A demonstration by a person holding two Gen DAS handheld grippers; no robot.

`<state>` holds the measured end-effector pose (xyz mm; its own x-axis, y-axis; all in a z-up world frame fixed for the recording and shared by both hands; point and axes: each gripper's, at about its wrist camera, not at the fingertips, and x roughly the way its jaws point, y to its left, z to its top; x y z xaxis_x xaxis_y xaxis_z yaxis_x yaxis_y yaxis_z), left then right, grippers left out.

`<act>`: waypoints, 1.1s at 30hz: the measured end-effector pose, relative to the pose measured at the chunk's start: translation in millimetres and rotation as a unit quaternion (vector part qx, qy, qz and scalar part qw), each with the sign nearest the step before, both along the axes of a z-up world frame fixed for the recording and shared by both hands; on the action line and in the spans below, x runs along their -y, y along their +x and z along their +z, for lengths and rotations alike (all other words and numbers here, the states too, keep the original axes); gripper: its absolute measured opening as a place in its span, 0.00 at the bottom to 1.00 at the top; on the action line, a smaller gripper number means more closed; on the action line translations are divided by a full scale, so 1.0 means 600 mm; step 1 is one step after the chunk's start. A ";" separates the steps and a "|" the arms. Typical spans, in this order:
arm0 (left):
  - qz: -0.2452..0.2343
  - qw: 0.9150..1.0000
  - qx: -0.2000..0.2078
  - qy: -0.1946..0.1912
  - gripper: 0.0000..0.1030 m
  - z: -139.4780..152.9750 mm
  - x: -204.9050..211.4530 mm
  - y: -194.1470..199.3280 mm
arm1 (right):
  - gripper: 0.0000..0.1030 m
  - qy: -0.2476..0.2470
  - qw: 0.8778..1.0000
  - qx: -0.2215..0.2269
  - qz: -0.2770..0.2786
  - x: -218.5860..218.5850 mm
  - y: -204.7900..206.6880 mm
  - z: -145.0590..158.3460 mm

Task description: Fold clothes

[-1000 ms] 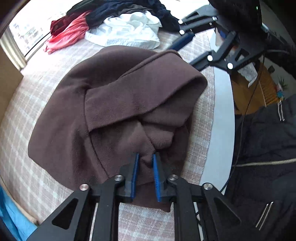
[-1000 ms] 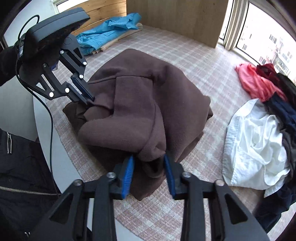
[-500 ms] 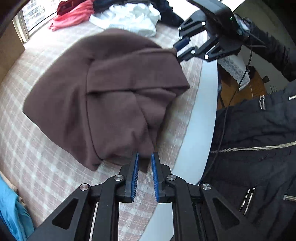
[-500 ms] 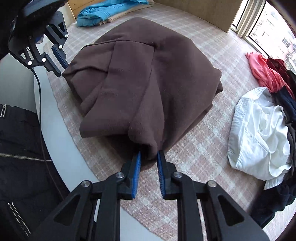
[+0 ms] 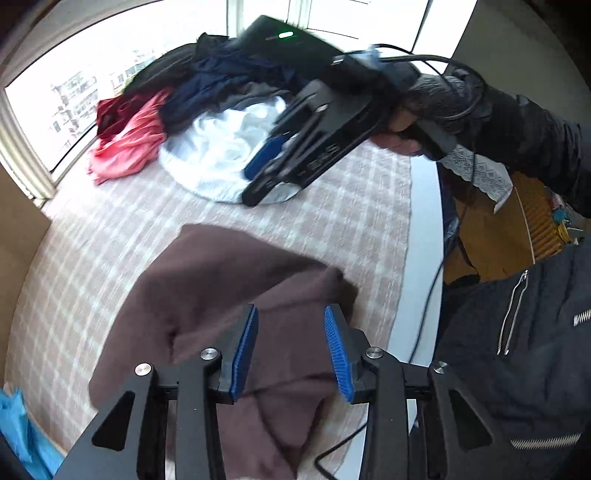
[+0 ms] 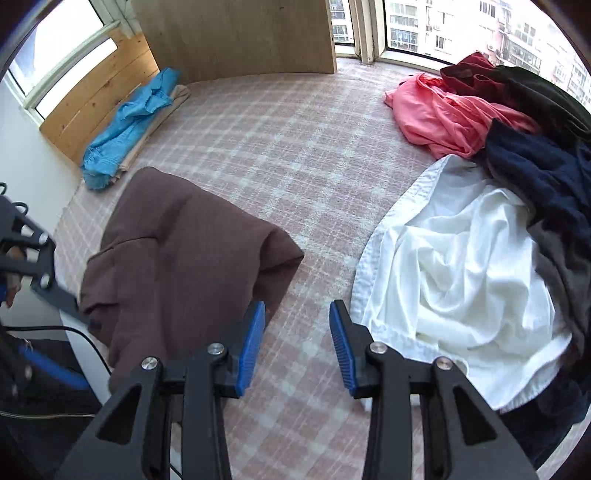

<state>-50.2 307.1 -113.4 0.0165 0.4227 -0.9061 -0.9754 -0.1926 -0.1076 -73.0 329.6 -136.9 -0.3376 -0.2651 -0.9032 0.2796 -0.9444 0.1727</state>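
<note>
A folded brown fleece garment [image 5: 229, 314] is lying on a pink and white checked cloth [image 6: 314, 177] that is covering a table, close to the table's near edge where a person in a dark zipped jacket [image 5: 517, 369] is standing. The left gripper [image 5: 291, 350] is hovering above the fleece with its blue-padded fingers [image 5: 243, 354] spread apart; the jaws have just been opening, and the pads are pressing on nothing, with the brown fabric lying below the gap. The right gripper [image 6: 297, 349] is also standing spread, its jaws having just been opening, and only checked cloth is showing between its fingers [image 6: 251, 350]; the fleece's corner is sitting just beside its left-hand pad in that view. In the left wrist view, the right gripper is reaching over a crumpled white shirt [image 6: 461, 295], held by a hand [image 5: 402, 138] in a dark sleeve. The white shirt is lying near the fleece but apart from it, at the edge of an unfolded pile holding a coral pink garment [image 6: 443, 118], a dark red one [image 6: 469, 74] and a navy one [image 6: 546, 177]. At the far side of the table, a blue garment [image 6: 125, 129] is resting on a beige one beside a wooden panel [image 6: 232, 33], under bright windows.
</note>
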 end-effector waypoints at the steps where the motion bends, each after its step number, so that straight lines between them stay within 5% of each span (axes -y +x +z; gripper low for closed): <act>1: -0.012 1.000 0.003 -0.005 0.43 -0.012 -0.020 0.012 | 0.35 0.006 1.000 0.000 0.012 0.001 -0.008 -0.011; 4: -0.023 0.998 -0.014 -0.052 0.45 -0.064 -0.056 0.032 | 0.35 0.001 0.999 0.003 0.040 0.003 -0.028 -0.031; 6: -0.009 0.996 0.004 -0.083 0.36 -0.102 -0.049 0.011 | 0.35 -0.002 0.998 0.002 0.059 0.006 -0.039 -0.042; 9: 0.029 0.995 0.072 -0.066 0.16 -0.103 0.001 -0.026 | 0.35 -0.002 0.995 -0.010 0.103 0.018 -0.047 -0.047; 16: 0.086 0.990 0.110 -0.019 0.14 -0.034 0.080 -0.046 | 0.34 -0.005 0.982 -0.019 0.185 0.057 -0.064 -0.058; 23: 0.107 0.986 0.128 0.009 0.14 -0.015 0.103 -0.044 | 0.15 -0.087 0.986 0.043 0.136 0.013 -0.101 -0.061; 27: 0.096 0.985 0.146 0.014 0.14 -0.045 0.077 -0.030 | 0.17 -0.137 0.983 0.100 0.074 -0.017 -0.126 -0.087; 30: 0.086 0.985 0.149 -0.013 0.14 -0.083 0.052 -0.021 | 0.23 -0.126 0.986 0.093 0.059 -0.016 -0.112 -0.070; 33: 0.079 0.986 0.147 -0.005 0.14 -0.068 0.063 -0.021 | 0.25 -0.164 0.983 0.080 0.024 -0.037 -0.091 -0.039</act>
<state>-63.0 269.3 -154.1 0.2148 0.4316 -0.8761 -0.8600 -0.3415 -0.3791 -127.3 351.9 -160.2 -0.1782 -0.5636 -0.8066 0.2678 -0.8165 0.5114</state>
